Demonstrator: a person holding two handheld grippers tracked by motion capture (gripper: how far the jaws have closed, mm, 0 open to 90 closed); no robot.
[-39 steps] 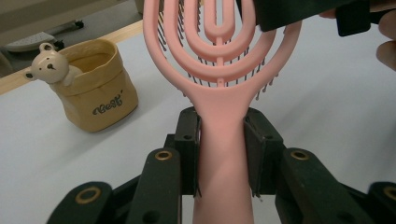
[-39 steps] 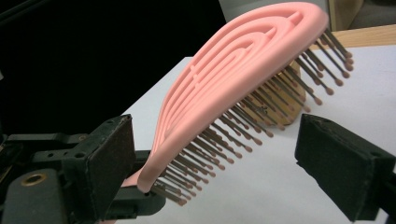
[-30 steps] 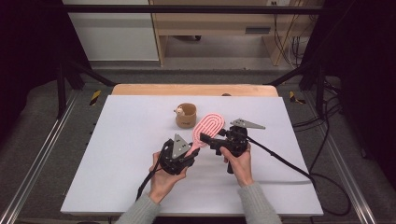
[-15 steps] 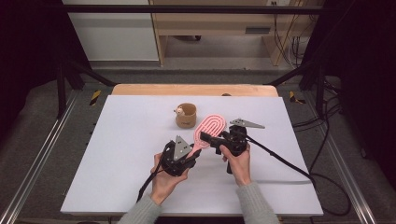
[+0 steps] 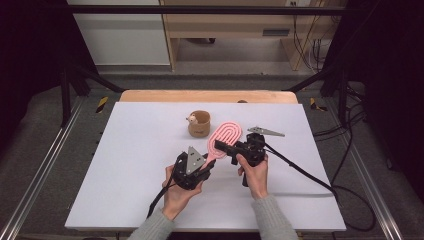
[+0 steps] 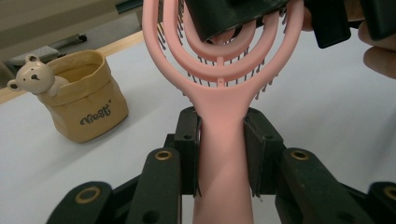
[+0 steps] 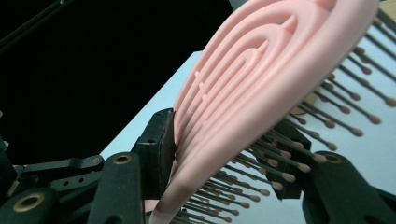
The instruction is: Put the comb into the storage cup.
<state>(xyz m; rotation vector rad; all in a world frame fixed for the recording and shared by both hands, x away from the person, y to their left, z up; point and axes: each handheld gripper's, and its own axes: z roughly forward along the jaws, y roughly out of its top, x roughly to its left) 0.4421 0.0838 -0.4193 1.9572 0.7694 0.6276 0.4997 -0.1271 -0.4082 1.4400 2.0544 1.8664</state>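
Note:
A pink hairbrush [image 5: 226,136] is held above the white table [image 5: 125,150], between both hands. My left gripper [image 6: 221,135] is shut on its handle [image 6: 223,168], one pad on each side. My right gripper [image 7: 224,149] comes in from the right and has just been closing on the brush head [image 7: 243,79]. One pad presses on the smooth back and the other sits in the bristles [image 7: 327,121]. In the high view the left gripper [image 5: 207,162] is at the handle end and the right gripper [image 5: 223,145] at the head.
A small tan paper-style cup with a bear figure [image 5: 199,123] stands just beyond the brush, also in the left gripper view [image 6: 79,100]. A black cable [image 5: 300,172] trails right from the right gripper. A wooden strip [image 5: 210,96] runs along the table's far edge.
The right gripper's jaws have drawn together around the brush head. Both hands and the brush have stayed where they were.

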